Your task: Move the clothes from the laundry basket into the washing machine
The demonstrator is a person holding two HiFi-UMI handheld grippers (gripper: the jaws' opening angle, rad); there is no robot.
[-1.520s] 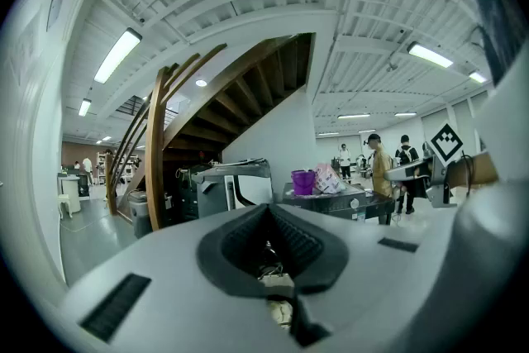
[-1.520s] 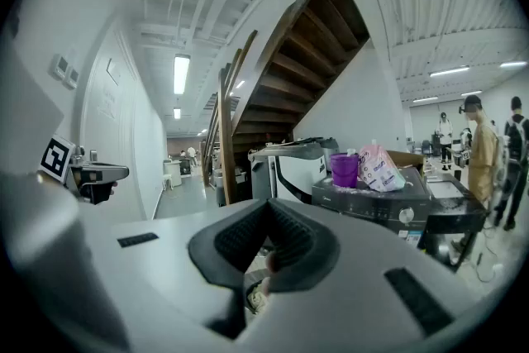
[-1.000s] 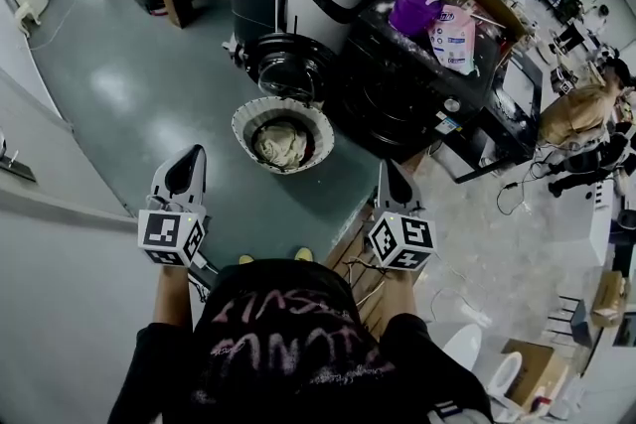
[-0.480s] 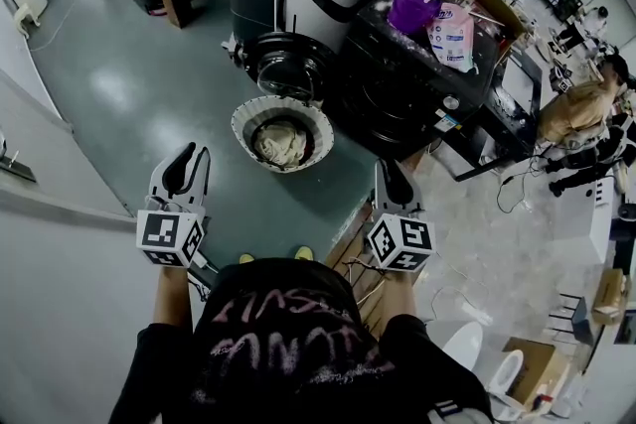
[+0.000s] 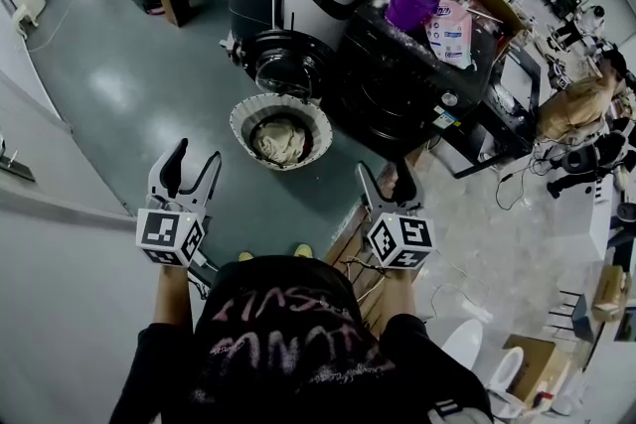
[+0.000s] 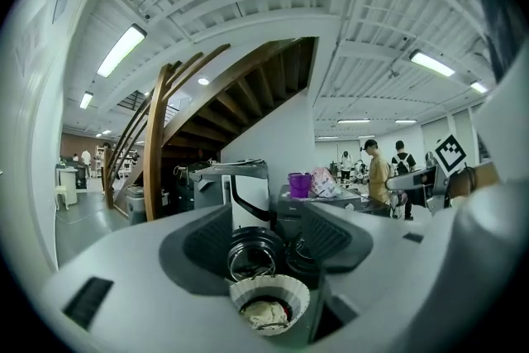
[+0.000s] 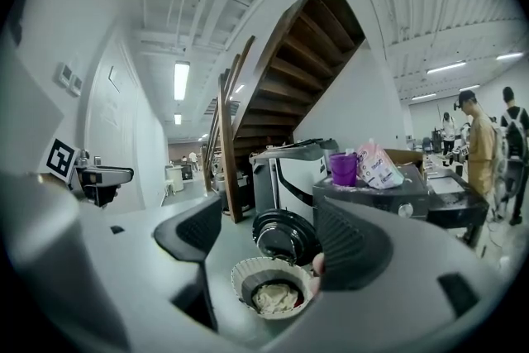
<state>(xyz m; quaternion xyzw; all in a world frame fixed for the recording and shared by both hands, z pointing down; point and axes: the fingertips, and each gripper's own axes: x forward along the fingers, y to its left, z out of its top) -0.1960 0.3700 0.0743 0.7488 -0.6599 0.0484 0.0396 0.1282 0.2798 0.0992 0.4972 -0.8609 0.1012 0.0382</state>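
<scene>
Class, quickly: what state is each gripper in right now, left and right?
Left gripper: open, jaws have just been opening, nothing between them.
Right gripper: open, jaws have just been opening, nothing between them.

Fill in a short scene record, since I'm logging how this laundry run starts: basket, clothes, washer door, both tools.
laundry basket: on the floor before the washing machine
clothes: pale bundle inside the basket
washer door: swung open
left tool: jaws have just been opening, nothing between them
right tool: jaws have just been opening, nothing between them
</scene>
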